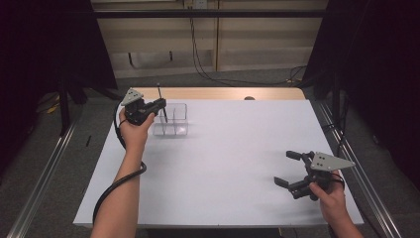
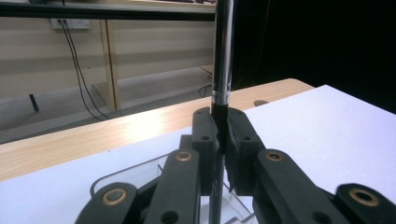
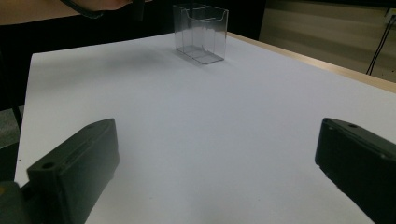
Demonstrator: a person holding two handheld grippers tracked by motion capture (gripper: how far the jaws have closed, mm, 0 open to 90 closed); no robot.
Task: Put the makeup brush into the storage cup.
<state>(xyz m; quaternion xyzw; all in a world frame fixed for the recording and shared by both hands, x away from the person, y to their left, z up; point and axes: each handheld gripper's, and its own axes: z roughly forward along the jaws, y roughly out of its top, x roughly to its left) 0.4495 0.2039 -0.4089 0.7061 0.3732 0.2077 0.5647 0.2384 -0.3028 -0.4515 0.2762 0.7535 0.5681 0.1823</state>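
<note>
High view is showing the left gripper (image 1: 159, 103) sitting at the far left of the white table (image 1: 233, 163), w/ its jaws clamping tight on a slim dark pen (image 1: 161, 106); the pen is standing nearly upright, leaning a little, its lower end dipping toward the clear plastic organiser (image 1: 174, 121) that's resting on the table just beside the gripper. Left gripper view is confirming the grip: the pen (image 2: 223, 70) is rising straight up between the pads, black lower section pinched, chrome barrel running out the top of frame, and the organiser's (image 2: 135, 175) clear dividers are sitting right below the jaws. Whether the pen tip is already inside a compartment or hanging above the rim, can't tell. Right gripper (image 1: 292, 171) is idling near the right front corner, jaws standing wide apart w/ nothing between them; right gripper view is looking across bare table at the organiser (image 3: 201, 33), well apart from it. Step in hand, as I'm reading it: dropping the pen into the organiser. Next move is probably calling for lining the tip over one compartment, lowering it in, then opening the jaws w/o tipping the light plastic box.
</note>
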